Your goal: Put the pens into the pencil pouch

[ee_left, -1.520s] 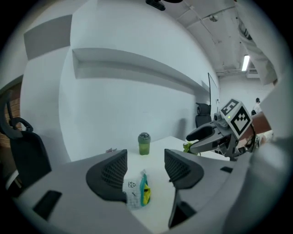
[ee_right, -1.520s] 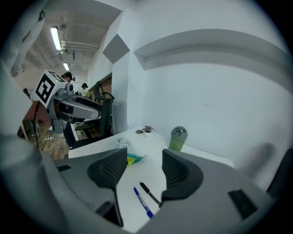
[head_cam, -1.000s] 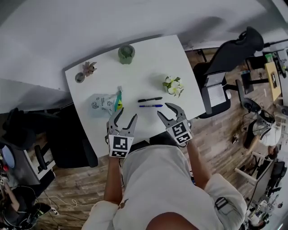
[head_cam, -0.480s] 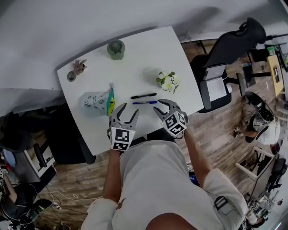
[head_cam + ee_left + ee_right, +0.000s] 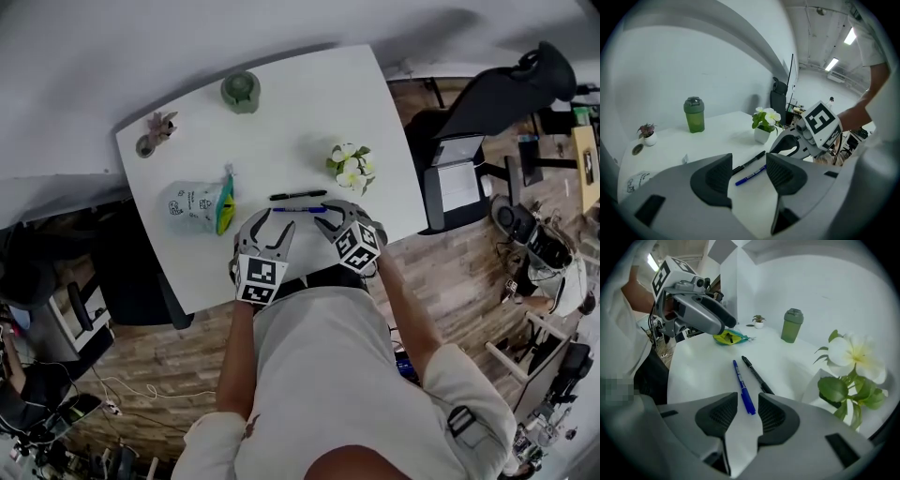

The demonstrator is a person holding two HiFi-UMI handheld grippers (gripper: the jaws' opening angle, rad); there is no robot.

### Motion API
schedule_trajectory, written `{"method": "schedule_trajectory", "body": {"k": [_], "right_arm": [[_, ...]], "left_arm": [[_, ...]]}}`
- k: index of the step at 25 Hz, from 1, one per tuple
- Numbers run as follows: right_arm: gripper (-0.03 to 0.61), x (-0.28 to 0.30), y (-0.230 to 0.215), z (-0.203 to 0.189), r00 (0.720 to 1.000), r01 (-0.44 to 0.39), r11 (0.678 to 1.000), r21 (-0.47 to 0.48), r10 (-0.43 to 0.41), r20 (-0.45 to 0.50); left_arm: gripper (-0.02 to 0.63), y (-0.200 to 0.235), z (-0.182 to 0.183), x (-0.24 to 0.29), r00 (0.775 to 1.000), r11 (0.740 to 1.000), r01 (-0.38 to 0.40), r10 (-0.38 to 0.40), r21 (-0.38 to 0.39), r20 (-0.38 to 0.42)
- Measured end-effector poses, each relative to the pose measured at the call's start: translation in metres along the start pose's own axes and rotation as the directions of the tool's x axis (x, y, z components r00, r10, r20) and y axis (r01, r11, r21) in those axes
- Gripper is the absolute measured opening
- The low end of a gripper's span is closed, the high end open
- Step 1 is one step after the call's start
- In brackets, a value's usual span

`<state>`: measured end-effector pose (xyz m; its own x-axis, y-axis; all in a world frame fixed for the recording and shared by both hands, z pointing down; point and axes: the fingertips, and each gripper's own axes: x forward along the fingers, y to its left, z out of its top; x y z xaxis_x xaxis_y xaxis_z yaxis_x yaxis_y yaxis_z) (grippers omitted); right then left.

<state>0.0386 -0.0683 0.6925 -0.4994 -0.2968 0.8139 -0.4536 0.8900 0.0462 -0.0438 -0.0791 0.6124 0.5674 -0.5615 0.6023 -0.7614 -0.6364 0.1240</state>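
**Q:** How did the tongs stand?

**A:** The right gripper (image 5: 746, 405) had its jaws narrowly apart and just closing. The end of the blue pen (image 5: 742, 387) lay between their tips, unpinched. The left gripper (image 5: 749, 164) was spread wider, also closing, with nothing between its jaws.

**Q:** And the hazard?

**A:** The black pen (image 5: 754, 373) lay just beside the blue. A skewed closure would likely roll either pen across the table (image 5: 281, 112), away from the pencil pouch (image 5: 199, 206), which lay well apart.

White table (image 5: 281, 103), with a blue pen (image 5: 742, 387) and a black pen (image 5: 755, 375) on it. Also a dark green bottle (image 5: 694, 116), white flowers (image 5: 347, 167) with green leaves, and a whitish printed pouch (image 5: 190, 204) with a yellow-green end.
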Motion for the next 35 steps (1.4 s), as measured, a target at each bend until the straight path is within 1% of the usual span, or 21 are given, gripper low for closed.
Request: {"method": "schedule_trajectory", "body": {"k": [6, 10, 16, 20, 24, 28, 30, 33, 35], "right_arm": [[0.112, 0.013, 0.0, -0.008, 0.999, -0.042, 0.999, -0.007, 0.042, -0.014], [0.067, 0.017, 0.004, -0.014, 0.999, -0.047, 0.999, -0.009, 0.047, -0.023], [0.06, 0.014, 0.006, -0.013, 0.999, -0.031, 0.999, -0.012, 0.031, -0.024], [0.06, 0.008, 0.009, -0.008, 1.0, -0.027, 1.0, 0.011, 0.027, 0.0], [0.06, 0.002, 0.016, 0.0, 0.999, -0.03, 0.999, 0.012, 0.03, 0.011], [0.06, 0.0, 0.025, 0.014, 0.999, -0.046, 0.999, -0.001, 0.046, 0.021], [0.06, 0.003, 0.03, 0.021, 0.998, -0.055, 0.998, -0.018, 0.056, 0.023], [0.06, 0.009, 0.037, 0.03, 0.997, -0.069, 0.997, -0.034, 0.069, 0.023], [0.06, 0.013, 0.041, 0.039, 0.997, -0.078, 0.996, -0.043, 0.079, 0.026]], "left_arm": [[0.217, -0.005, -0.006, 0.007, 1.0, 1.0, 0.007, -0.007, 0.0, -0.026], [0.216, -0.009, -0.007, 0.008, 0.999, 1.0, 0.015, -0.015, 0.005, -0.032], [0.215, -0.014, -0.009, 0.003, 0.999, 1.0, 0.021, -0.021, 0.013, -0.031], [0.215, -0.012, -0.012, 0.0, 1.0, 1.0, 0.013, -0.013, 0.012, -0.027], [0.204, -0.001, -0.013, -0.007, 1.0, 1.0, -0.022, 0.022, 0.003, -0.012], [0.196, 0.018, -0.016, -0.018, 0.996, 0.996, -0.085, 0.085, -0.015, 0.001], [0.189, 0.028, -0.02, -0.025, 0.992, 0.991, -0.126, 0.126, -0.037, -0.009], [0.183, 0.044, -0.019, -0.037, 0.983, 0.983, -0.18, 0.181, -0.044, 0.011], [0.181, 0.052, -0.022, -0.043, 0.978, 0.977, -0.207, 0.208, -0.058, 0.009]]}}
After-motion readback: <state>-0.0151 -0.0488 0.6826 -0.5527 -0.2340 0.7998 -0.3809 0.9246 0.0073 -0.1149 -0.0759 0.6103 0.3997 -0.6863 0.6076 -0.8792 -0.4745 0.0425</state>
